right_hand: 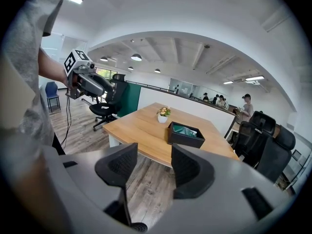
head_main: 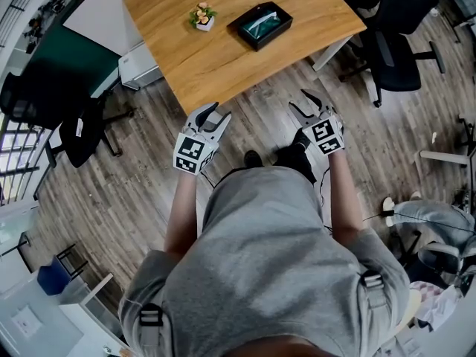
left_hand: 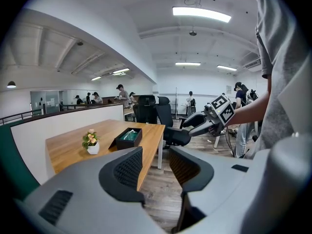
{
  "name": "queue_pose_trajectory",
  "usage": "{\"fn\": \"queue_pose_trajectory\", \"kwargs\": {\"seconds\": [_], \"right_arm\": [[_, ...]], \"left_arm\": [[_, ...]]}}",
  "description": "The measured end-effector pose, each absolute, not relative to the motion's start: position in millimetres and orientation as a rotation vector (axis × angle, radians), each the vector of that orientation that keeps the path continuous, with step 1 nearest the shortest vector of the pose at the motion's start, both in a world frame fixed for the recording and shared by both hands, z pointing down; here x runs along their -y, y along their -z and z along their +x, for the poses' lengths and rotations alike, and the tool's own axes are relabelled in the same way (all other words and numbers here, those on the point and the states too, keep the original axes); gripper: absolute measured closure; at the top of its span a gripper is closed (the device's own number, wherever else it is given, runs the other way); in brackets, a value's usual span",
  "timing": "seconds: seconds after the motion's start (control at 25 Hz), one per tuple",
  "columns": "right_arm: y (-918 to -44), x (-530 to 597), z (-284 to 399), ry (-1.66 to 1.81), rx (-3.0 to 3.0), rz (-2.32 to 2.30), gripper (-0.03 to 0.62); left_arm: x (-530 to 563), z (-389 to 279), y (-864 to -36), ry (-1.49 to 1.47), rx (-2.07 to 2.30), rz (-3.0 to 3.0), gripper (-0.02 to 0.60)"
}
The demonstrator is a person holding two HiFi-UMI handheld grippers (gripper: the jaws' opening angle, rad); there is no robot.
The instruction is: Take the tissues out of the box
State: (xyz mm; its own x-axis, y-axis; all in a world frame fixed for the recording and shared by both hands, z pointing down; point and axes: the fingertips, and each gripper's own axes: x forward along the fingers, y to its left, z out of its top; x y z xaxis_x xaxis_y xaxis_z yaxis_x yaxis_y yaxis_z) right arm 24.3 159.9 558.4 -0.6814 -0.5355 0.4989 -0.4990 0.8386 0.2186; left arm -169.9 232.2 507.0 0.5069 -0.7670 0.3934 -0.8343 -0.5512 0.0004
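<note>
I am only at the approach: my left gripper (head_main: 217, 114) and right gripper (head_main: 300, 102) are both open and empty. The tissue box (head_main: 269, 38) stands on the table (head_main: 201, 69), well apart; I must reach forward.

Bright, even light falls from the ceiling strip lamps (left_hand: 201, 14), which glare white in the left gripper view. Shadows under the table (head_main: 186, 58) are soft. Every view bows hard at its edges; both gripper views go black at the corners.
</note>
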Motion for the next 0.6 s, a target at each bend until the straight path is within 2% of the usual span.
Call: {"fn": "queue_pose_trajectory", "kwargs": {"seconds": [0.24, 0.6], "right_arm": [[-556.7, -152.0, 34.4, 0.072, 2.452, 0.778, 0.315], [-561.1, -126.0, 50.9, 0.061, 2.460, 0.736, 0.309]], "left_arm": [[-225.0, -161.8, -506.3, -0.541, 1.362, 2.553, 0.382], [-195.3, -140.6, -504.6, -0.533, 1.379, 2.538, 0.374]]}}
